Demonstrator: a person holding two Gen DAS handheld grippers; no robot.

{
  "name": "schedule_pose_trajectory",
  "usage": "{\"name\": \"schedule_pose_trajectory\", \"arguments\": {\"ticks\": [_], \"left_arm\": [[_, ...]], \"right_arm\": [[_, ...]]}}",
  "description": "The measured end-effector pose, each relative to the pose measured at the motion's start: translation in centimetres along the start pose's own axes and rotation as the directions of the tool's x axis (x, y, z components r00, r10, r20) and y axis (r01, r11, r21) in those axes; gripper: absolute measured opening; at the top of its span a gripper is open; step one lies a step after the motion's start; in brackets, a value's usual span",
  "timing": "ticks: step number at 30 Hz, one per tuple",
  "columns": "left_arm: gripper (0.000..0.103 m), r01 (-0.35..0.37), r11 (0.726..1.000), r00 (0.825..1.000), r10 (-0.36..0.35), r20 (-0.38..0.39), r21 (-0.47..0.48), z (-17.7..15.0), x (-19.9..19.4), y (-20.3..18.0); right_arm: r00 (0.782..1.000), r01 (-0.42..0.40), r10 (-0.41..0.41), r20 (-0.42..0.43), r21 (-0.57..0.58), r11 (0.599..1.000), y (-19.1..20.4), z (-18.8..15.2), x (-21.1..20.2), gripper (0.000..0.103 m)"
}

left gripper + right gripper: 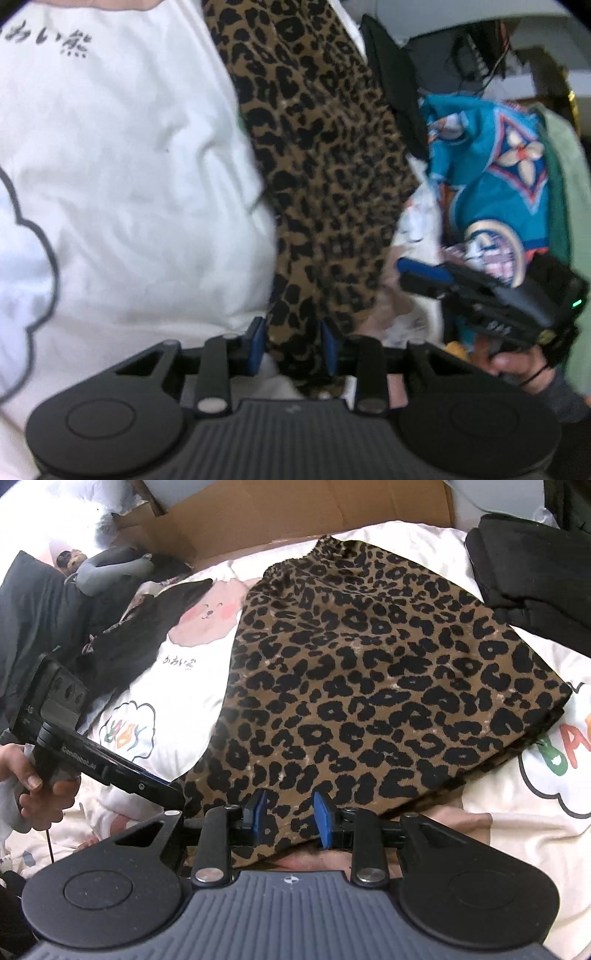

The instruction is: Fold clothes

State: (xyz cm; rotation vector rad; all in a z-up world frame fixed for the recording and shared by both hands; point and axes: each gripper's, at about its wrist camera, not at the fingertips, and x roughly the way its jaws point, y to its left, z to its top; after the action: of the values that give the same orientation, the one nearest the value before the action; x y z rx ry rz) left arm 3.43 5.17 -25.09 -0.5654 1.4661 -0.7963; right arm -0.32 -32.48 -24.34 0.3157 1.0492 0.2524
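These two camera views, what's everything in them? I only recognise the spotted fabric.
leopard-print garment: one, brown with black spots, spread on the bed cover, near edge between both claws
bed cover: one, white with cartoon prints, underneath
cardboard: one piece, brown, behind the bed
black bag: one, far right
dark clothes: a heap, black, far left
teal patterned cloth: one, crumpled, right in the left wrist view
pale green cloth: one, beside the teal
left claw: black with blue pads, garment between the pads
right claw: same, garment between the pads
hand: one, gripping the left claw's handle
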Motion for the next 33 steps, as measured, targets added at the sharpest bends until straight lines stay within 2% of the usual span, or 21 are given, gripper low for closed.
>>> {"name": "schedule_pose_trajectory", "arguments": {"ticks": [3, 7, 10, 17, 21, 24, 29, 33], "left_arm": [[0.037, 0.036, 0.999, 0.999, -0.036, 0.007, -0.025, -0.2, 0.4, 0.1], [0.037, 0.016, 0.999, 1.000, -0.017, -0.014, -0.028, -0.9, 1.4, 0.1], [0.039, 0.007, 0.999, 1.000, -0.007, -0.002, -0.033, -1.3, 1.6, 0.0], [0.039, 0.027, 0.997, 1.000, -0.026, 0.016, -0.072, -1.9, 2.4, -0.5], [0.039, 0.048, 0.994, 0.999, -0.051, -0.021, -0.099, -2.5, 3.1, -0.8], [0.039, 0.036, 0.994, 0.999, -0.040, -0.032, -0.103, -3.0, 3.5, -0.9], [0.039, 0.052, 0.984, 0.998, -0.056, -0.015, -0.168, -2.8, 3.7, -0.2], [0.037, 0.043, 0.985, 0.999, -0.046, -0.014, -0.169, -2.6, 3.9, -0.3]], "right_arm": [[1.000, 0.000, 0.000, -0.001, -0.004, 1.000, -0.1, 0.1, 0.1, 0.031], [1.000, 0.017, -0.017, -0.006, 0.016, 1.000, -0.7, 0.0, 0.2, 0.031], [0.999, 0.032, -0.032, -0.009, 0.033, 0.999, -1.2, -0.1, 0.3, 0.031], [0.999, 0.049, -0.049, -0.013, 0.039, 0.998, -1.4, -0.3, 0.5, 0.031], [0.999, 0.046, -0.045, -0.011, 0.035, 0.998, -1.2, -0.3, 0.5, 0.031], [0.999, 0.049, -0.048, -0.013, 0.036, 0.998, -1.4, -0.4, 0.5, 0.031], [0.998, 0.064, -0.063, -0.021, 0.054, 0.996, -2.0, -0.6, 0.6, 0.032], [0.997, 0.078, -0.077, -0.018, 0.076, 0.994, -2.4, -0.7, 0.7, 0.032]]}}
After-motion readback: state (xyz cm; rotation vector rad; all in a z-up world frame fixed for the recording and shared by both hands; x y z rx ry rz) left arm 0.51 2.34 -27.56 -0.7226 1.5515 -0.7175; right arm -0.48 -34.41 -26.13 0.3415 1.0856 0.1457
